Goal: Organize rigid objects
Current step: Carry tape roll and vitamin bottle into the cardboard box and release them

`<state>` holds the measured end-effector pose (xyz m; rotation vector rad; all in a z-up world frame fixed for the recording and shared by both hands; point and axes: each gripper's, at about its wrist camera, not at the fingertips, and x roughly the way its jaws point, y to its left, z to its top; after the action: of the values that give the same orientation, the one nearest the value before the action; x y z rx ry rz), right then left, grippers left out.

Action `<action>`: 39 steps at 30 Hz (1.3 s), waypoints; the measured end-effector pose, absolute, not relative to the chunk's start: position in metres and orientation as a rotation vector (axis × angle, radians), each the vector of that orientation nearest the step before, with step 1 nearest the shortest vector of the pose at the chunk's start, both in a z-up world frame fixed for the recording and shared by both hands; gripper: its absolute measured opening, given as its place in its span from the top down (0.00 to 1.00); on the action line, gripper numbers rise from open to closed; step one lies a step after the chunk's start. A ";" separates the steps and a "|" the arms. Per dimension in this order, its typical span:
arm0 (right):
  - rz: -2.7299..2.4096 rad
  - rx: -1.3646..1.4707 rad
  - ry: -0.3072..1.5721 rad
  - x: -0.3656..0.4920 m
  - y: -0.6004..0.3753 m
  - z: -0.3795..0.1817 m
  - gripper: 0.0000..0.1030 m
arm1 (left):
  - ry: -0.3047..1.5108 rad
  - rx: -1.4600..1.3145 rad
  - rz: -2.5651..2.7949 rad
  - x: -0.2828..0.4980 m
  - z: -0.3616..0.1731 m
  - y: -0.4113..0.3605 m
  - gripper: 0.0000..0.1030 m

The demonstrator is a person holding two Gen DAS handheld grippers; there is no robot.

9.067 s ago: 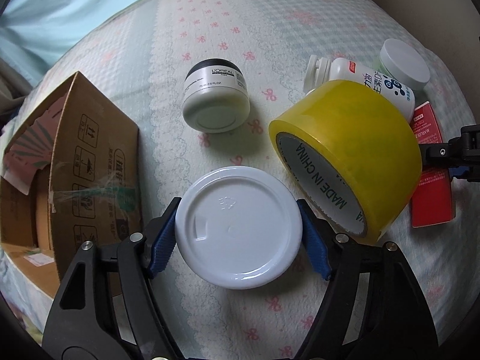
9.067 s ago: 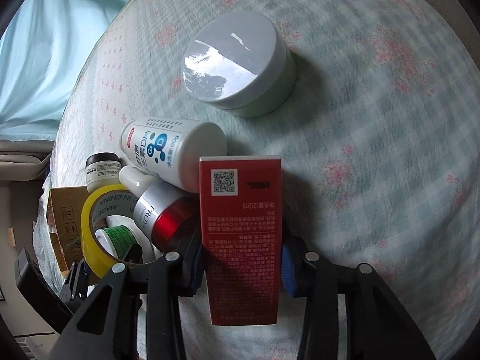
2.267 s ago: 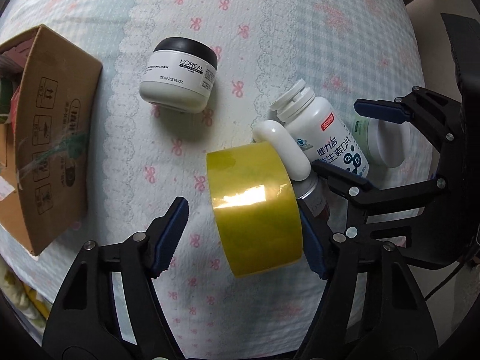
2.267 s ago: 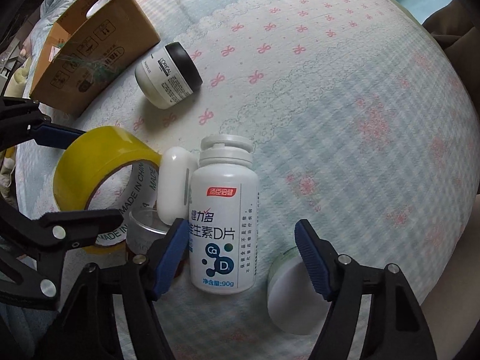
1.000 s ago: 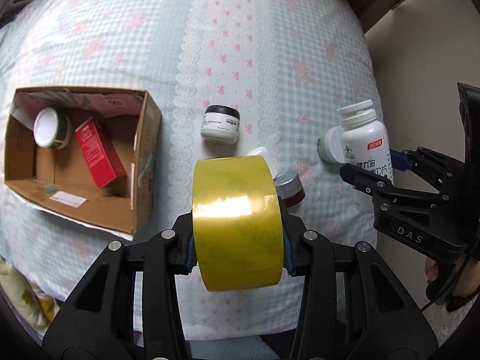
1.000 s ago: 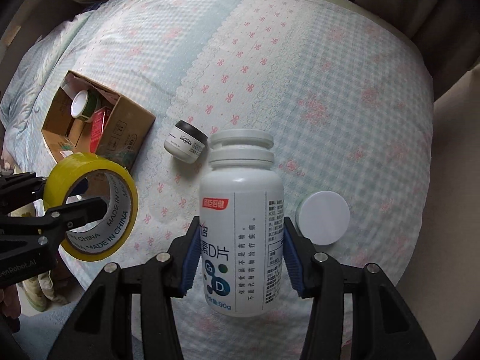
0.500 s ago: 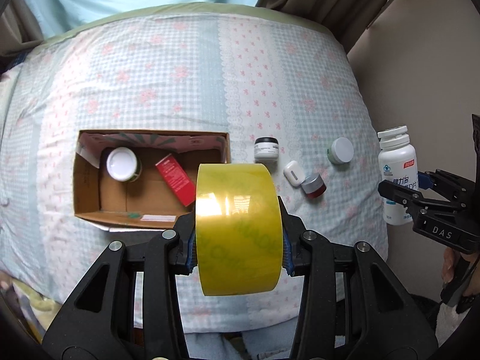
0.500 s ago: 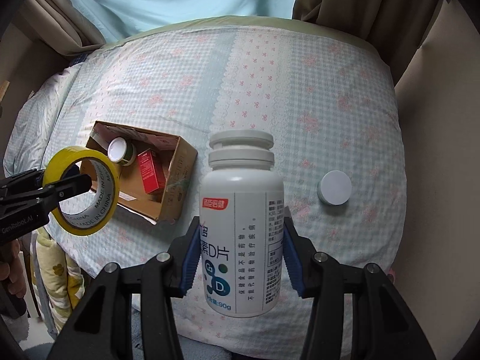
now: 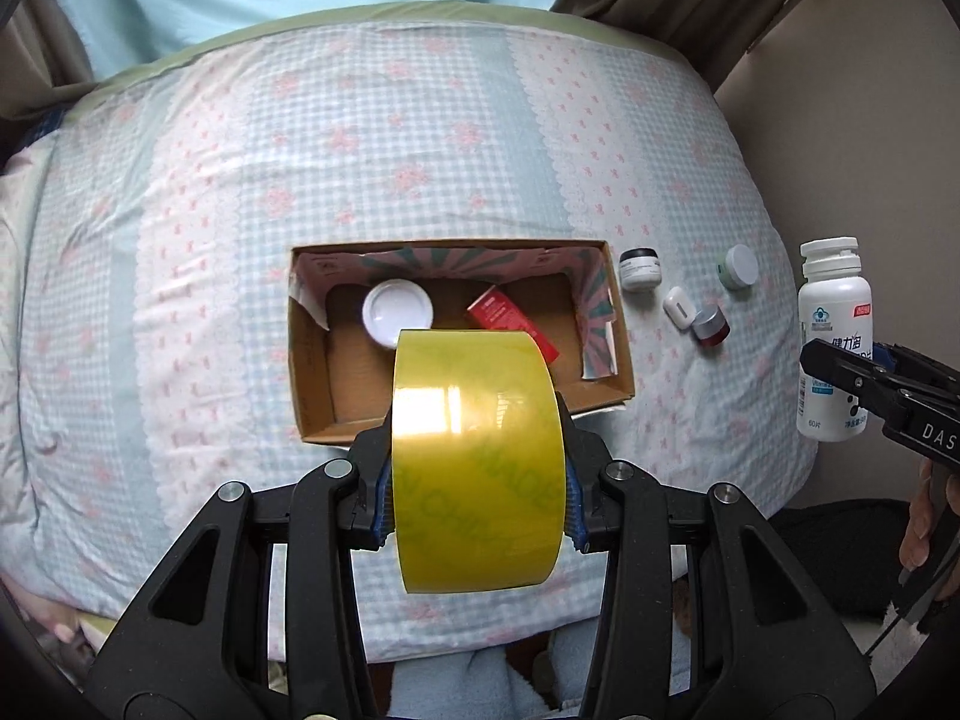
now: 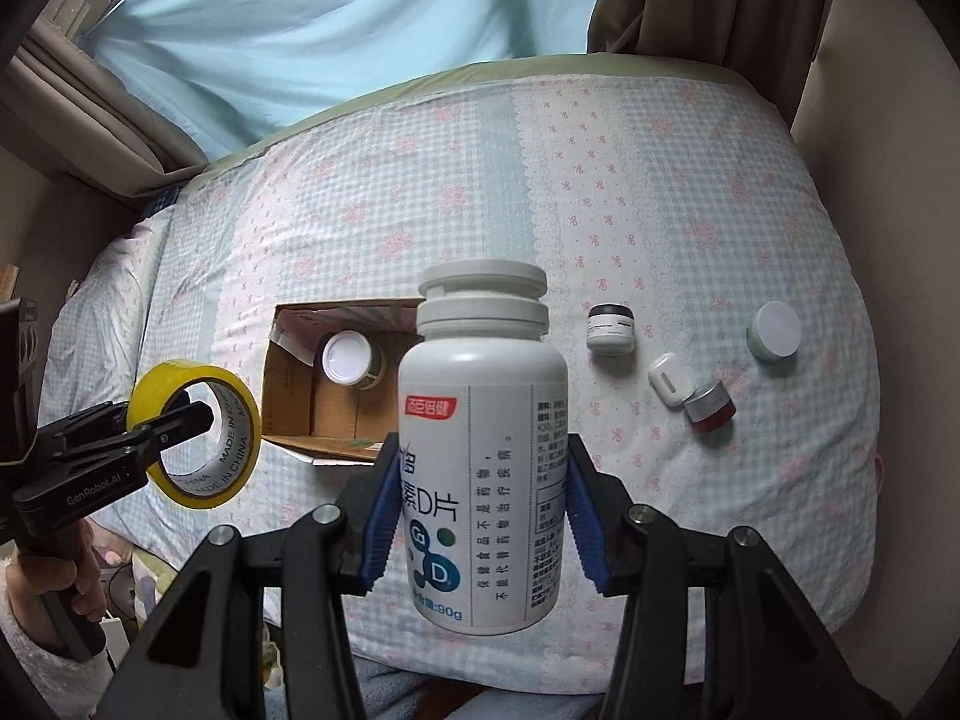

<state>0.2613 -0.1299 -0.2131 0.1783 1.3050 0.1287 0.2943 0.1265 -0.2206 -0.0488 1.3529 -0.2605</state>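
My left gripper [image 9: 477, 498] is shut on a yellow tape roll [image 9: 474, 456], held high above the bed in front of the open cardboard box [image 9: 312, 384]. The roll also shows in the right wrist view [image 10: 198, 438]. My right gripper [image 10: 483, 516] is shut on a white pill bottle [image 10: 483, 450], held upright in the air; it appears at the right edge of the left wrist view [image 9: 831, 312]. The box [image 10: 288, 384] holds a white-lidded jar [image 9: 397, 312] and a red carton [image 9: 510, 318].
On the bedspread right of the box lie a black-lidded cream jar [image 9: 640, 269], a small white case [image 9: 678, 307], a red and silver jar [image 9: 711, 327] and a green jar with a white lid [image 9: 739, 267]. The bed's edge is near, curtains behind.
Both grippers have lifted their loads higher and pulled back from the bed. The box now sits straight ahead of the tape roll.
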 end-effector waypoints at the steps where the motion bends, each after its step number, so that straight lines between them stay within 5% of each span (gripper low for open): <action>1: 0.131 0.186 1.307 0.262 -0.120 -0.215 0.55 | 1.356 -0.051 -0.257 0.297 -0.226 0.135 0.63; 27: 0.196 0.176 1.451 0.343 0.005 -0.401 0.55 | 1.565 -0.020 -0.107 0.378 -0.403 0.172 0.63; 39: 0.238 0.204 1.494 0.344 -0.002 -0.441 0.55 | 1.594 -0.066 -0.069 0.385 -0.419 0.179 0.59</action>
<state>0.3439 -0.0024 -0.4405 0.2045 1.4945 0.2381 0.3848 0.1786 -0.4188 -0.0664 1.5943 -0.0688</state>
